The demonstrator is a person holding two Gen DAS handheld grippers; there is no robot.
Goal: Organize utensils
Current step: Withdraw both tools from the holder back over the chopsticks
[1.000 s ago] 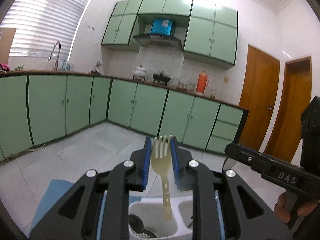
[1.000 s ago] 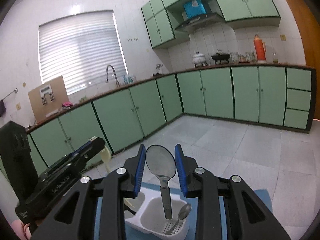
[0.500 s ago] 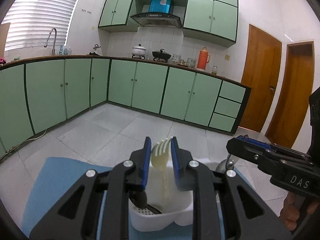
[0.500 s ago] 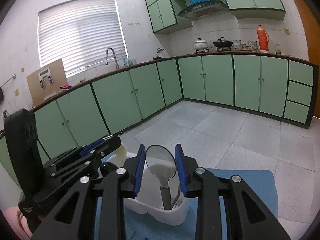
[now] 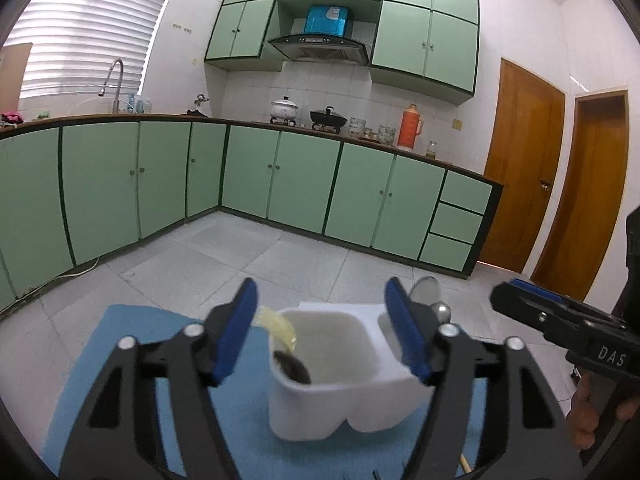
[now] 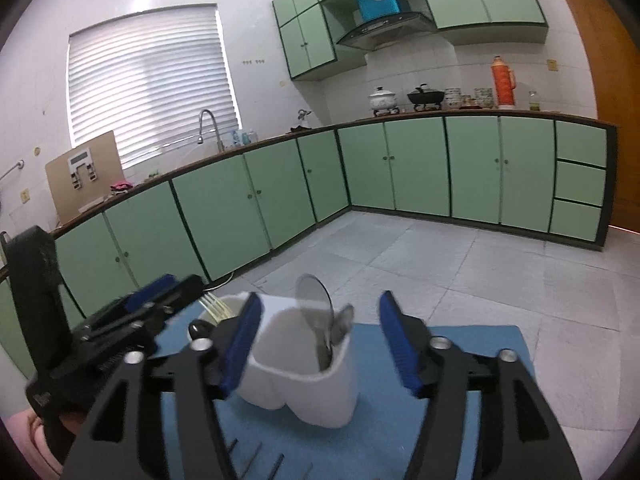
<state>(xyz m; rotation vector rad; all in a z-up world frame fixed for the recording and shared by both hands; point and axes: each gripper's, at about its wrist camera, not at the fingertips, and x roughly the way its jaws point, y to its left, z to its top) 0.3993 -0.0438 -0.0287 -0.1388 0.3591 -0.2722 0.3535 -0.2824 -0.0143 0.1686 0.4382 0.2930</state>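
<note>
A white two-compartment utensil holder [image 5: 344, 392] stands on a blue mat [image 5: 100, 364]. My left gripper [image 5: 322, 332] is open around its left compartment, where a cream plastic fork [image 5: 280, 328] leans beside a dark utensil [image 5: 294, 368]. My right gripper [image 6: 320, 340] is open and empty above the holder [image 6: 304, 392]. A large metal spoon [image 6: 316, 300] and a smaller spoon [image 6: 342, 326] stand in the compartment in front of it. The fork [image 6: 216, 308] shows in the far compartment. The right gripper shows at the right of the left wrist view [image 5: 560, 320].
The mat [image 6: 460, 360] lies on a surface above a grey tiled floor. Several dark thin utensils [image 6: 256, 460] lie on the mat at the near edge. Green kitchen cabinets [image 5: 280, 184] line the far walls. Wooden doors [image 5: 528, 168] stand at the right.
Both grippers have opened. The left let go of the fork and the right let go of the large spoon; both utensils now stand in the holder. Both grippers sit lower over it.
</note>
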